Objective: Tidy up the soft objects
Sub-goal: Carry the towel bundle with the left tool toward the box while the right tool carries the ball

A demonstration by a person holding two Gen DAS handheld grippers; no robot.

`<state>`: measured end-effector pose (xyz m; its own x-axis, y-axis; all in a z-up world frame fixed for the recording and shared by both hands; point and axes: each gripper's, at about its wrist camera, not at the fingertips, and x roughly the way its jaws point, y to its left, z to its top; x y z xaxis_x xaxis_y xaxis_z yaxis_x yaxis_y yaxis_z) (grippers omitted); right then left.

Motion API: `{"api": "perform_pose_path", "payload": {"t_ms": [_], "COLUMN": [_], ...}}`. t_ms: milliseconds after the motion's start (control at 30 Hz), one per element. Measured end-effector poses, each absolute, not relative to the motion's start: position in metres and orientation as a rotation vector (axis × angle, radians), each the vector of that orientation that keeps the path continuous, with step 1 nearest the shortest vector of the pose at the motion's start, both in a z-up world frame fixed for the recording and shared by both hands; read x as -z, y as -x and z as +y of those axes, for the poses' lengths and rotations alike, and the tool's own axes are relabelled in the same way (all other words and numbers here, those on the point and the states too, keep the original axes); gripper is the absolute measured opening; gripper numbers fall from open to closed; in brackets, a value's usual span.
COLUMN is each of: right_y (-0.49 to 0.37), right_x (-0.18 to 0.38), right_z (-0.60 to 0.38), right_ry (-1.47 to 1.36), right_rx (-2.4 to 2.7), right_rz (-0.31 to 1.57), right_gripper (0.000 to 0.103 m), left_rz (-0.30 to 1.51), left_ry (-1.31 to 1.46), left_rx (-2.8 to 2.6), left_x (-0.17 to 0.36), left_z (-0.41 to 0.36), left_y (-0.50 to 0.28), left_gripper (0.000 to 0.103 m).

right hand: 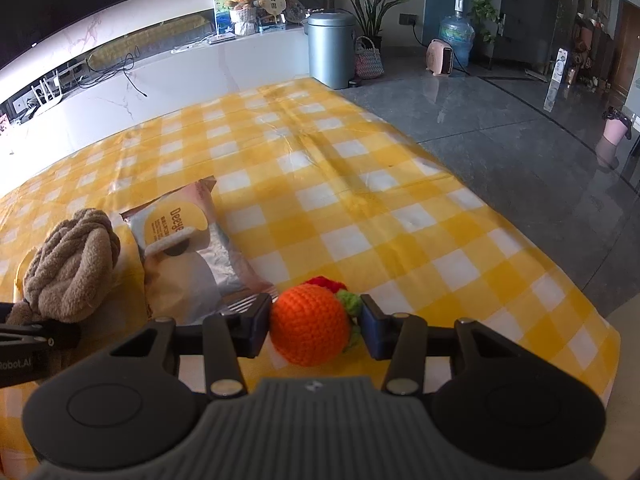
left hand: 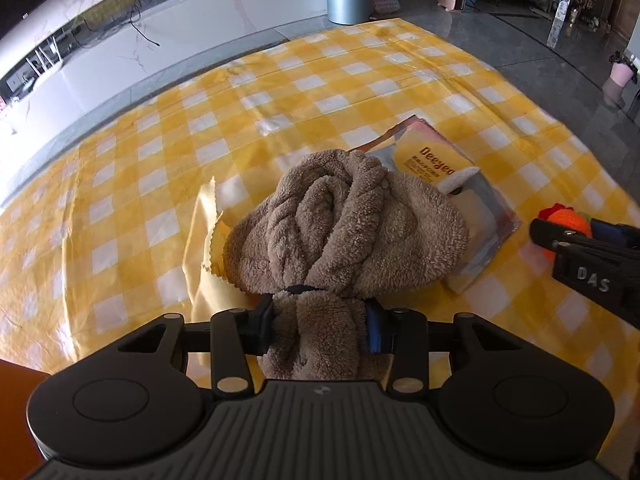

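Observation:
My left gripper (left hand: 322,322) is shut on a bundled brown fleece cloth (left hand: 340,224) and holds it over a wet-wipe packet (left hand: 476,208) and a yellow cloth (left hand: 208,240). The brown fleece cloth also shows at the left of the right wrist view (right hand: 72,268). My right gripper (right hand: 316,326) is shut on an orange crocheted ball (right hand: 310,326) with green and red trim, just above the checked tablecloth (right hand: 360,184). The ball also shows at the right of the left wrist view (left hand: 564,224), beside the packet (right hand: 188,248).
The yellow-and-white tablecloth (left hand: 280,92) covers a low table. Beyond its far edge stand a grey bin (right hand: 330,50), a woven basket (right hand: 368,62), a small heater (right hand: 440,56) and a water jug (right hand: 456,36). Grey tiled floor (right hand: 500,120) lies to the right.

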<state>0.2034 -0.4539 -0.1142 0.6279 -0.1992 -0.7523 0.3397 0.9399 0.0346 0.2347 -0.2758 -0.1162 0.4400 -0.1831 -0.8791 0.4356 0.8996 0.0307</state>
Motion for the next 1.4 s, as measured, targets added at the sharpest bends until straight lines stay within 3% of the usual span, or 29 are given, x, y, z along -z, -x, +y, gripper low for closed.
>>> {"api": "perform_pose_path", "payload": {"t_ms": [367, 700, 967, 1400], "right_y": [-0.195, -0.185, -0.162, -0.111], "right_x": [0.106, 0.091, 0.042, -0.049], "right_z": [-0.460, -0.460, -0.437, -0.379], "right_ry": [-0.196, -0.214, -0.232, -0.386], "right_rx": [0.308, 0.252, 0.172, -0.240], "right_rz": [0.811, 0.764, 0.615, 0.315], "right_gripper": [0.046, 0.046, 0.046, 0.046], "left_rz": [0.995, 0.857, 0.583, 0.439], "left_ry": [-0.021, 0.032, 0.020, 0.151], "left_rx": [0.674, 0.740, 0.652, 0.238], "left_x": [0.052, -0.011, -0.055, -0.063], "left_z": [-0.261, -0.214, -0.146, -0.012], "left_y": [-0.205, -0.164, -0.105, -0.065], "left_gripper": [0.049, 0.049, 0.049, 0.049]}}
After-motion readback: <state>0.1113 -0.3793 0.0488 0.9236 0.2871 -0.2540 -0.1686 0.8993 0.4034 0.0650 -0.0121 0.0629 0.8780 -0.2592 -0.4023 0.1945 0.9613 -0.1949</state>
